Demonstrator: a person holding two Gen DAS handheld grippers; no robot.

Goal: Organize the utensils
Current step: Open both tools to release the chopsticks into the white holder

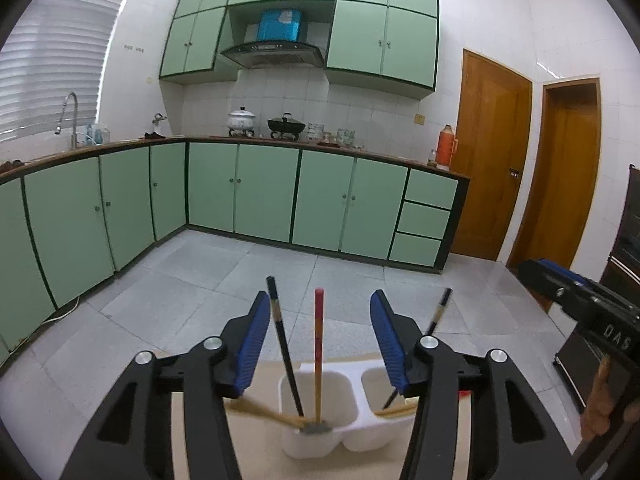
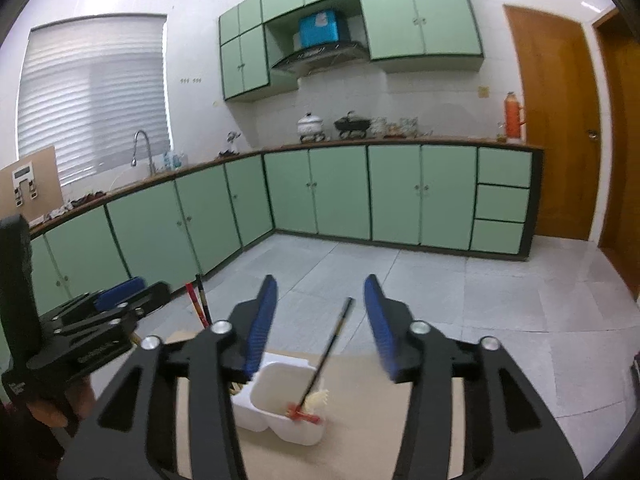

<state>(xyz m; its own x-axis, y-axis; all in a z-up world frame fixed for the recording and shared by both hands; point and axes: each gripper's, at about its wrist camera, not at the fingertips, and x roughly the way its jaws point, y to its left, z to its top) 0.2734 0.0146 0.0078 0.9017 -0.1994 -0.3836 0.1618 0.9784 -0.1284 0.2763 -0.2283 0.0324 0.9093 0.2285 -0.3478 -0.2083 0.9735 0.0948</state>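
At the lower left of the right wrist view we see our left gripper [image 2: 120, 296] side on; in its own view its blue fingers [image 1: 256, 344] stand wide apart and hold nothing. Low in the centre of that view sits the white two-compartment holder [image 1: 352, 436] on a tan board [image 1: 264, 384]. Its left compartment holds a black chopstick [image 1: 285, 344] and a red one [image 1: 319, 344], both upright; the right compartment holds another black chopstick [image 1: 438, 312], leaning right. In the right wrist view our right gripper [image 2: 320, 320] is spread equally wide and empty above the holder. We judge a drop-off just finished; next we must find any utensil left outside, though none shows here.
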